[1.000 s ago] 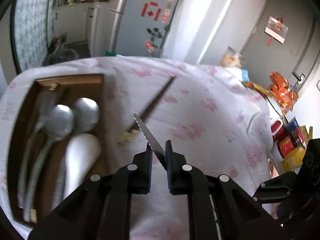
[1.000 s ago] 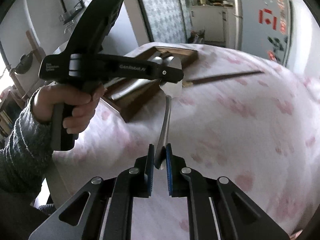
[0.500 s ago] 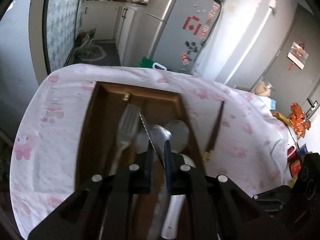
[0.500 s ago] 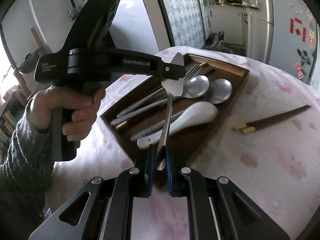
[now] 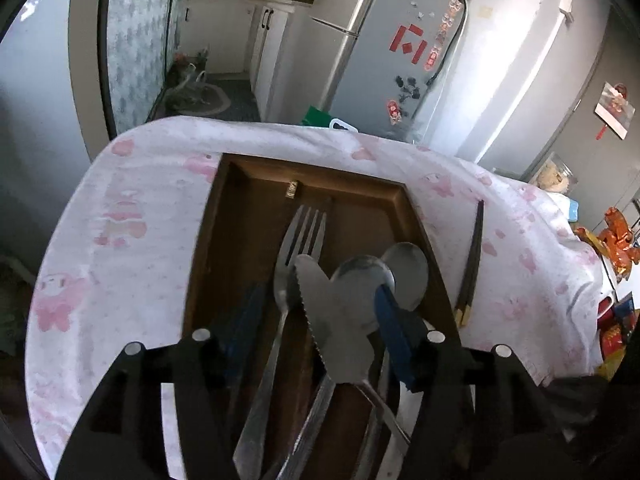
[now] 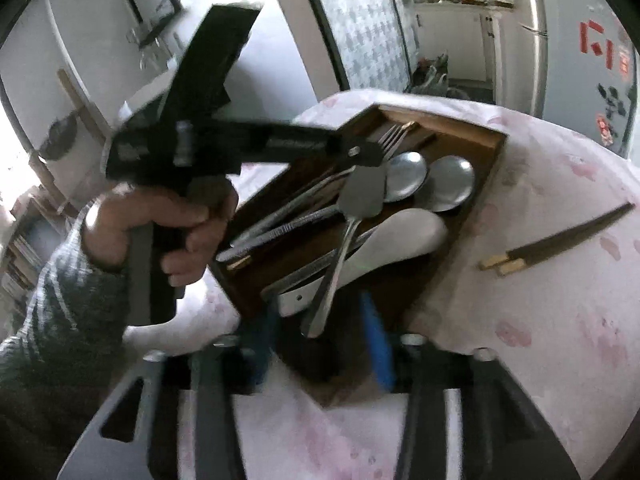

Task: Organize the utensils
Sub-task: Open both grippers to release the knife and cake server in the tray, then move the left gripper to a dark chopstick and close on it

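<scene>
Utensils lie together in a brown wooden tray [image 5: 224, 216] on the tabletop [image 5: 132, 216], which wears a white cloth with pink prints. A serrated knife [image 5: 336, 320] sits over the tray's middle with its blade across the other pieces and its handle running back toward the near end; in the right wrist view the same knife [image 6: 344, 232] slants down from the tip of the left claw, though blur keeps me from telling whether anything still touches it. Just beside the blade lies a fork [image 5: 300, 240] with its tines toward the far wall, and two metal spoons [image 5: 404, 268] rest bowl to bowl on the other side. A white ceramic spoon [image 6: 400, 236] lies along the tray's near part. Dark chopsticks [image 5: 472, 256] with pale ends lie on the cloth just outside the tray. The left claw [image 5: 316, 320] is spread wide over the tray, its blue pads [image 5: 394, 336] well apart on either side of the knife. The right claw [image 6: 320, 340] is also spread, with the knife's handle end between its blurred fingers. A grey fridge [image 5: 392, 60] stands behind the tabletop.
</scene>
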A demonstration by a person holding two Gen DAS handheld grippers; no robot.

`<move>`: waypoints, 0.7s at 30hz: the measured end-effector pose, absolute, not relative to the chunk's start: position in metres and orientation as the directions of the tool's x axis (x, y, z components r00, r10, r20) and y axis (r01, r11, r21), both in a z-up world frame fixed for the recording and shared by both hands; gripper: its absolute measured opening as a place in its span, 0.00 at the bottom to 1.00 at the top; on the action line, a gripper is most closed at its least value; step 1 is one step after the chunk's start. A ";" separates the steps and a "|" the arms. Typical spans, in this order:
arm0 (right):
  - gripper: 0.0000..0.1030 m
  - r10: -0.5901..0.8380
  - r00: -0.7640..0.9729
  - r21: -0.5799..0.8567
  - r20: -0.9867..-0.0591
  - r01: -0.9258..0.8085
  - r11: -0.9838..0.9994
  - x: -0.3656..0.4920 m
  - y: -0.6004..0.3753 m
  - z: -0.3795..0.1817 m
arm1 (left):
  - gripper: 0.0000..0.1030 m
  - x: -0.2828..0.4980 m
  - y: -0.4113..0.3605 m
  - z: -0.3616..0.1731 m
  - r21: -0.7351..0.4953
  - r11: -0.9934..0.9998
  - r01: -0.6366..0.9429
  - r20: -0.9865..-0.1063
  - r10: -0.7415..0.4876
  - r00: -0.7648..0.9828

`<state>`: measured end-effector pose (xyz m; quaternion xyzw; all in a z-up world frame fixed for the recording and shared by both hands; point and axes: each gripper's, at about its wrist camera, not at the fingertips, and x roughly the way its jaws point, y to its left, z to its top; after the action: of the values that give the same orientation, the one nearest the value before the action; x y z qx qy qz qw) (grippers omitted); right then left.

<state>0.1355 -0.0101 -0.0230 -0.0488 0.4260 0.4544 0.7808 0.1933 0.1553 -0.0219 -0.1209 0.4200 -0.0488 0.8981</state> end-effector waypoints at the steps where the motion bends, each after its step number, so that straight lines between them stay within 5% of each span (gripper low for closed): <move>1: 0.50 0.675 0.238 0.312 -0.699 -0.747 0.587 0.135 -0.020 -0.017 | 0.64 0.189 0.155 -0.018 -0.247 0.969 -0.016 -0.738 -0.177 0.652; 4: 0.59 0.668 0.313 0.309 -0.675 -0.702 0.641 0.139 -0.063 0.000 | 0.64 0.175 0.147 -0.002 -0.208 0.978 0.018 -0.719 -0.165 0.675; 14: 0.59 0.576 0.498 0.364 -0.649 -0.461 0.809 0.174 -0.190 -0.014 | 0.69 0.174 0.022 -0.015 -0.126 0.935 0.330 -0.747 -0.308 0.589; 21: 0.59 0.605 0.506 0.435 -0.615 -0.422 0.795 0.186 -0.216 -0.032 | 0.69 0.198 -0.018 -0.037 -0.088 0.932 0.351 -0.791 -0.280 0.544</move>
<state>0.1862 -0.2164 -0.0316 0.1149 0.3971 0.2986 0.8602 0.1979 -0.0183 -0.0367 0.0405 0.4425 -0.1797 0.8776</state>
